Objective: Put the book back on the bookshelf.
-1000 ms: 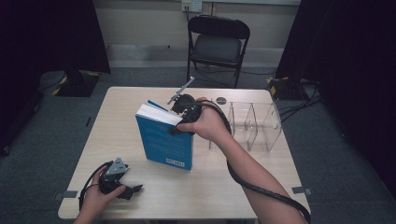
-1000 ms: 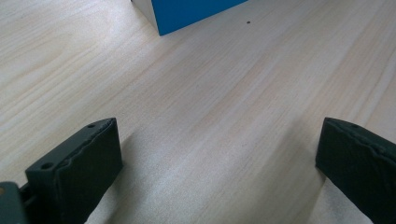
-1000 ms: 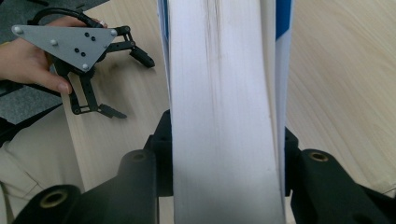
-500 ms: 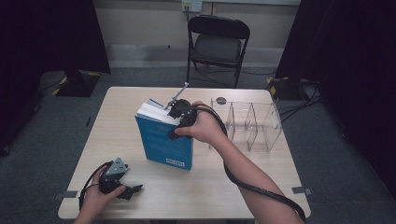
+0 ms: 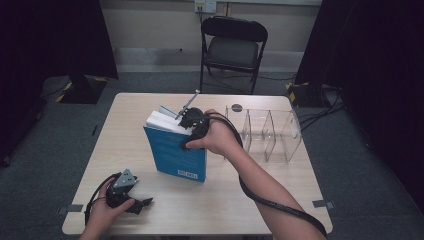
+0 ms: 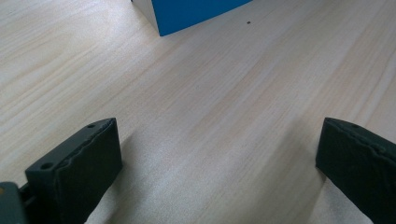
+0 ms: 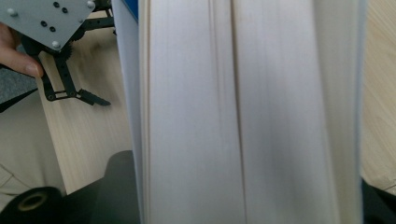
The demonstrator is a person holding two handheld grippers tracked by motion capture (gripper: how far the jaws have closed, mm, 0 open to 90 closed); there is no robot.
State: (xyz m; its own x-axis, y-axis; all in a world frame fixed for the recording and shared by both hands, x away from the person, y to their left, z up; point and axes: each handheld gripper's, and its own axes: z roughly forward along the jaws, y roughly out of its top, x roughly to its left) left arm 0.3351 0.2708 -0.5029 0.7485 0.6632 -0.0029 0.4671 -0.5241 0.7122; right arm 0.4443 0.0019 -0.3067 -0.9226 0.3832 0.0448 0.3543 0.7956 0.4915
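A thick blue book (image 5: 175, 155) stands upright on its edge in the middle of the wooden table (image 5: 280, 200), white page block on top. My right gripper (image 5: 186, 131) comes down on its upper right corner and is shut on it. In the right gripper view the pale page edge of the book (image 7: 247, 112) runs between the two black jaws of my right gripper (image 7: 243, 200). My left gripper (image 5: 137, 204) rests on the table at the front left, open, with bare wood between its jaws (image 6: 219, 163). A corner of the book (image 6: 187, 14) lies ahead of it.
A clear acrylic divider rack (image 5: 270, 132) stands on the table to the right of the book. A small dark disc (image 5: 237, 107) lies near the far edge. A black folding chair (image 5: 232, 47) stands beyond the table. The left gripper (image 7: 88, 95) shows past the book.
My right hand has shifted slightly to the left along the book's top, keeping its grip. The book stays upright. The left gripper has not moved.
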